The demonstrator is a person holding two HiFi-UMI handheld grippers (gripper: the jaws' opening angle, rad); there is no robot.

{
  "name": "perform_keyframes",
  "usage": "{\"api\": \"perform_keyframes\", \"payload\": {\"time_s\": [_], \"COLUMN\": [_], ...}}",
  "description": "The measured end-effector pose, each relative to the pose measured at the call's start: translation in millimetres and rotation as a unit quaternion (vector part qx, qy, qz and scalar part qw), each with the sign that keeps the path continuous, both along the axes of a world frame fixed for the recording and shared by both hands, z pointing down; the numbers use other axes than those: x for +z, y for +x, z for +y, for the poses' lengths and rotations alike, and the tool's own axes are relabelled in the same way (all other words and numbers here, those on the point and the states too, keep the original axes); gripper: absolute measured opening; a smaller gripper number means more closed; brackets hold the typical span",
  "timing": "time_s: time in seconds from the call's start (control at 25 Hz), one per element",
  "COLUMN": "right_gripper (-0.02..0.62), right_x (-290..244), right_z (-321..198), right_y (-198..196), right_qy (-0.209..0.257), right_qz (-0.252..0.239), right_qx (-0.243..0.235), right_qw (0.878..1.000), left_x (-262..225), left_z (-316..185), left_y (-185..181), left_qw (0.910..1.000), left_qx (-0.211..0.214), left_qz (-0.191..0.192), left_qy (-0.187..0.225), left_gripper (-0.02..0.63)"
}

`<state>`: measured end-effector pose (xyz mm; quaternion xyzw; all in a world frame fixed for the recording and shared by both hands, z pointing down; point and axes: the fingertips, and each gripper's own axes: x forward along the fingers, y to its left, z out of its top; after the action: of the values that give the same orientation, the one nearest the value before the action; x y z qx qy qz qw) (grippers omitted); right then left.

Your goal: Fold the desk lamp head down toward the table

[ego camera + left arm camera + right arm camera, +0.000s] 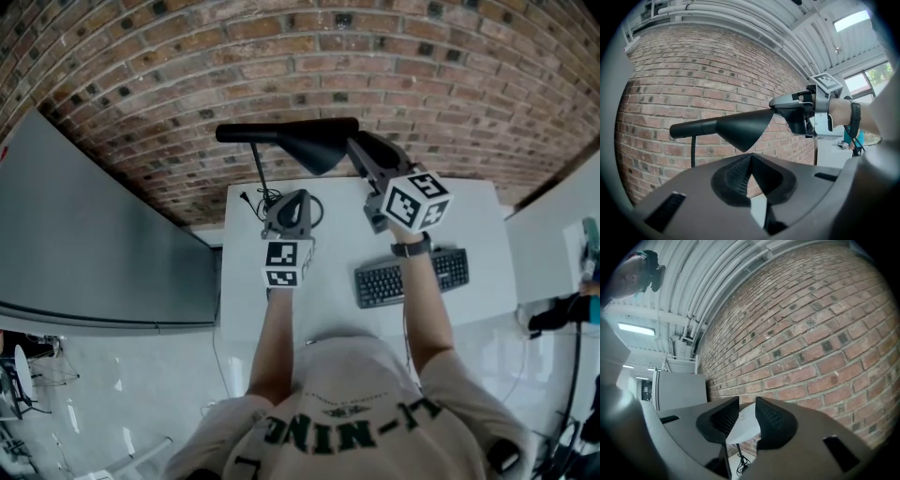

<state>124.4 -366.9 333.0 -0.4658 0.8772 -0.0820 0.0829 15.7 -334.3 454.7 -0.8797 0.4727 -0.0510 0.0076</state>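
A black desk lamp stands at the back of the white table (328, 300). Its head (314, 142) is raised and roughly level, on a thin stem (258, 178). My right gripper (356, 148) is shut on the rim of the cone-shaped shade; the shade's white inside (743, 425) shows between the jaws of this gripper (746, 420). In the left gripper view the shade (740, 129) hangs above, with the right gripper (777, 107) clamped on its right edge. My left gripper (284, 202) sits low over the lamp's base, which it hides. Its pads (751, 161) meet with nothing between them.
A dark keyboard (412, 275) lies on the table to the right of my arms. The lamp's cable (251, 199) runs along the table's back left. A brick wall (422, 66) rises close behind. A grey panel (94, 244) stands left, another white surface (553, 225) right.
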Motion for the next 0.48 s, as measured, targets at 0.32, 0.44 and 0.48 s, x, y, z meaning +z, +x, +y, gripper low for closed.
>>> {"api": "perform_keyframes", "payload": {"time_s": [0.32, 0.44, 0.48], "right_gripper": [0.109, 0.109, 0.109], "right_x": [13, 20, 22], "right_z": [1, 1, 1], "right_y": [3, 4, 4], "right_qy": [-0.009, -0.011, -0.011], "right_qz": [0.003, 0.005, 0.007], "right_qx": [0.006, 0.008, 0.009], "right_qw": [1.000, 1.000, 1.000], "left_x": [4, 5, 5], "left_z": [0, -1, -1], "left_y": [-2, -4, -5], "left_qw": [1.0000, 1.0000, 1.0000], "left_qx": [-0.001, -0.002, -0.003], "left_qz": [-0.001, -0.001, 0.000], "left_qy": [-0.003, -0.003, -0.003], "left_gripper": [-0.002, -0.002, -0.002]}}
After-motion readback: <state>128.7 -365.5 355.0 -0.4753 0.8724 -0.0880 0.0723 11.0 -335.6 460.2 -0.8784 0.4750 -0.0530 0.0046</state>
